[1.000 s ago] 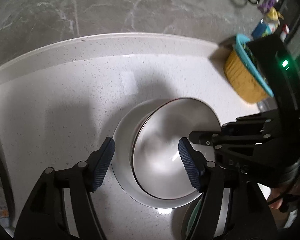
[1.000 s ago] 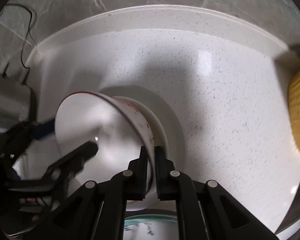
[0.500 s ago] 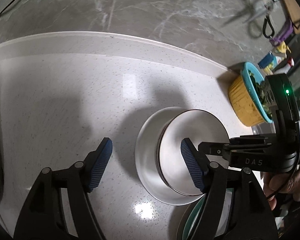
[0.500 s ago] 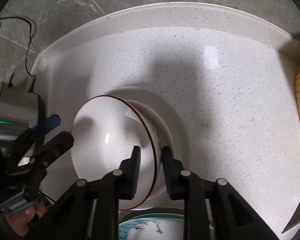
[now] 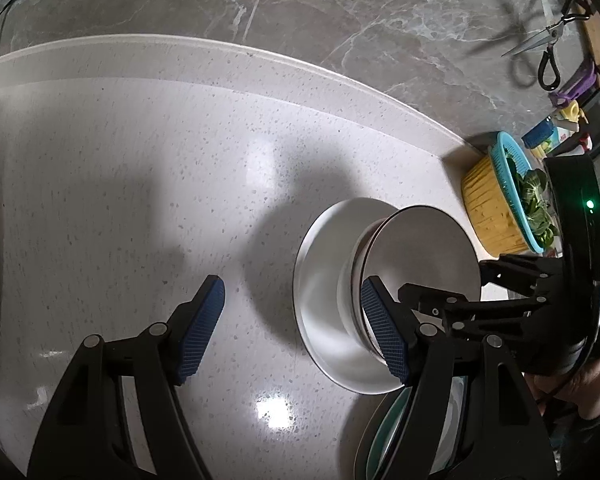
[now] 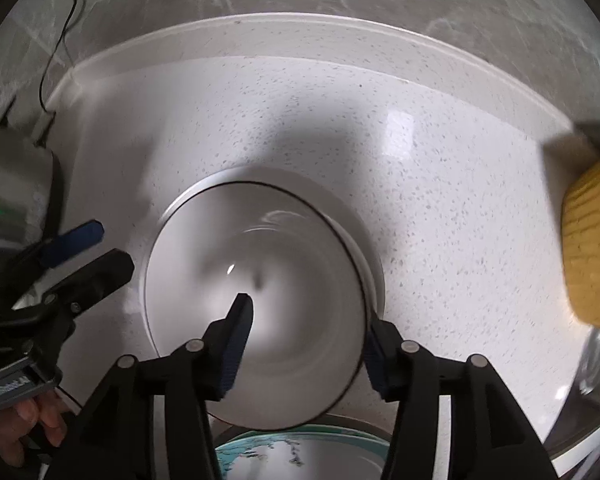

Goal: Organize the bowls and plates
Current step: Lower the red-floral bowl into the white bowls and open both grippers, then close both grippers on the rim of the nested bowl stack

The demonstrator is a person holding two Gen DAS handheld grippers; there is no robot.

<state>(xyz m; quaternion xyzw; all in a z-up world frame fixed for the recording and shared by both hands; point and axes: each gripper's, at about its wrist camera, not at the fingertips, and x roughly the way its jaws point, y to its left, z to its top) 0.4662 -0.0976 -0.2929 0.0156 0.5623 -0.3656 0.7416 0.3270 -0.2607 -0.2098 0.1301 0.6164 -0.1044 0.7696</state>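
Left wrist view:
Left gripper (image 5: 290, 320): you held it low over the white speckled stone counter (image 5: 140, 184), jaws spread wide with nothing between them.
Blue-padded fingers (image 5: 384, 336): the right one crossed in front of the bowls; I could not tell whether it touched.
Bowls: the white ceramic bowl with a dark rim (image 5: 420, 256) sat nested in the larger plain white bowl (image 5: 320, 300) on the counter.
Right gripper (image 5: 480, 292): you reached in from the right at bowl level.
Yellow-and-blue colander of greens (image 5: 500, 208): against the grey marble wall (image 5: 340, 12), apart from the bowls.

Right wrist view:
Right gripper (image 6: 304, 344): parted wide, straddling the rimmed bowl's (image 6: 256, 292) near edge, one finger inside, one outside, not clamped.
Teal-patterned plate (image 6: 300, 456): just beside the bowls.
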